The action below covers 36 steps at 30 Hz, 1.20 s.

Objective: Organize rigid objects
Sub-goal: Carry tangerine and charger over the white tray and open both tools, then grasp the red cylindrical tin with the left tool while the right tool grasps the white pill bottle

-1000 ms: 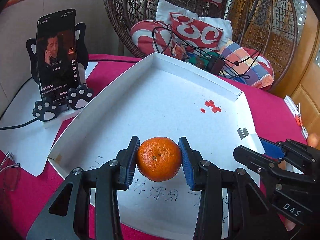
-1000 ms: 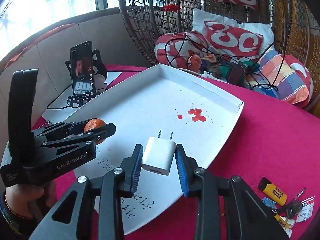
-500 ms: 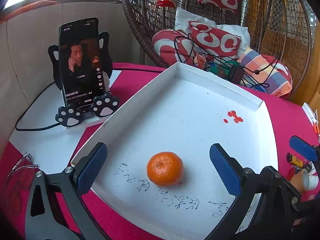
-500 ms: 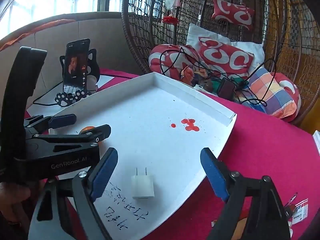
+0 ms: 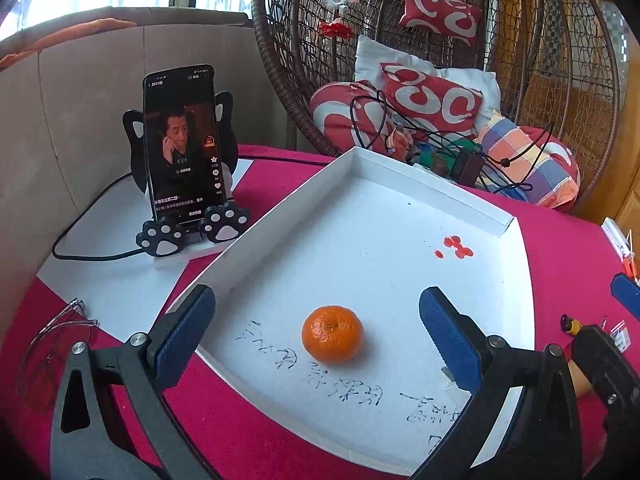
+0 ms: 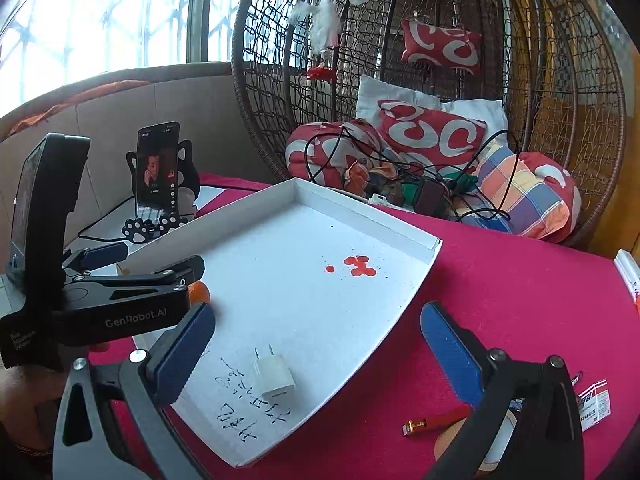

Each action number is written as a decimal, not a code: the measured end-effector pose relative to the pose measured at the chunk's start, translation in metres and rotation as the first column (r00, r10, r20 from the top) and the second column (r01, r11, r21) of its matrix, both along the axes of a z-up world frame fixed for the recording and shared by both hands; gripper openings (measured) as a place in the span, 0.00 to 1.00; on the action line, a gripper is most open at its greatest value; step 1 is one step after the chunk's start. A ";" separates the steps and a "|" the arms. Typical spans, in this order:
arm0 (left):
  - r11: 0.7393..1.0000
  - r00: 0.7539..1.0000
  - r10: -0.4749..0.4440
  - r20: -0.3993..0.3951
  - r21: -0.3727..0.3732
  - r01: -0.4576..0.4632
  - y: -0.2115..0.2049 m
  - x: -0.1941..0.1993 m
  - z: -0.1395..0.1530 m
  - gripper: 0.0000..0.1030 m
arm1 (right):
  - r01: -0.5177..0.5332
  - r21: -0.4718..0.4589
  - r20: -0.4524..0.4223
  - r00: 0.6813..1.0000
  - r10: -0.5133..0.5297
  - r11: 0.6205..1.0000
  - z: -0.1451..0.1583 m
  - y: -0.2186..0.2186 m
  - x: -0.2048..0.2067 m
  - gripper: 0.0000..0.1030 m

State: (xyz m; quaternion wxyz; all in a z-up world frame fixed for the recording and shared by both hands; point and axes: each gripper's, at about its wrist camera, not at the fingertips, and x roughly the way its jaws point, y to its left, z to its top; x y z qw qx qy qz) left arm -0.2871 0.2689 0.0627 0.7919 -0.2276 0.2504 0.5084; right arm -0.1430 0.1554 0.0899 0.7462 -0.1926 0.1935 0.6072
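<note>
Tangerine (image 5: 332, 334) and charger plug (image 6: 274, 376) lie loose near the white tray's (image 5: 400, 168) near edge, collected off the red worktop (image 6: 500, 300), each between a wide-open, empty tool: left (image 5: 316, 340), right (image 6: 318, 354).

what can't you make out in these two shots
- Tangerine: right wrist view, mostly hidden behind the left gripper; clear in the left wrist view.
- Charger: left wrist view, hidden behind the left gripper's finger.
- Small items on the red cloth: right wrist view, partly covered by the right gripper's finger; too small to name.
- Writing in the tray: not readable.
</note>
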 end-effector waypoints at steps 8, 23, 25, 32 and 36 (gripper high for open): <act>0.984 0.982 -0.172 0.083 0.065 0.167 -0.038 0.020 0.027 1.00 | 0.080 0.372 -0.086 0.995 -0.051 0.925 0.066 -0.075 0.041 1.00; 0.694 0.698 -0.715 -0.027 -0.147 0.705 -0.166 0.142 -0.023 0.96 | 0.504 0.167 -0.303 0.844 -0.443 0.847 0.008 -0.177 0.173 1.00; 0.688 0.692 -0.721 -0.041 -0.167 0.706 -0.168 0.146 -0.030 0.89 | 0.484 0.129 -0.298 0.851 -0.432 0.865 -0.004 -0.179 0.174 0.98; 0.677 0.676 -0.732 -0.087 -0.204 0.707 -0.161 0.154 -0.042 0.82 | 0.196 -0.001 -0.190 0.963 -0.192 0.981 -0.028 -0.140 0.144 0.89; 0.675 0.672 -0.734 -0.101 -0.217 0.705 -0.158 0.155 -0.051 0.79 | 0.101 -0.085 -0.110 0.988 -0.110 0.991 -0.040 -0.117 0.132 0.87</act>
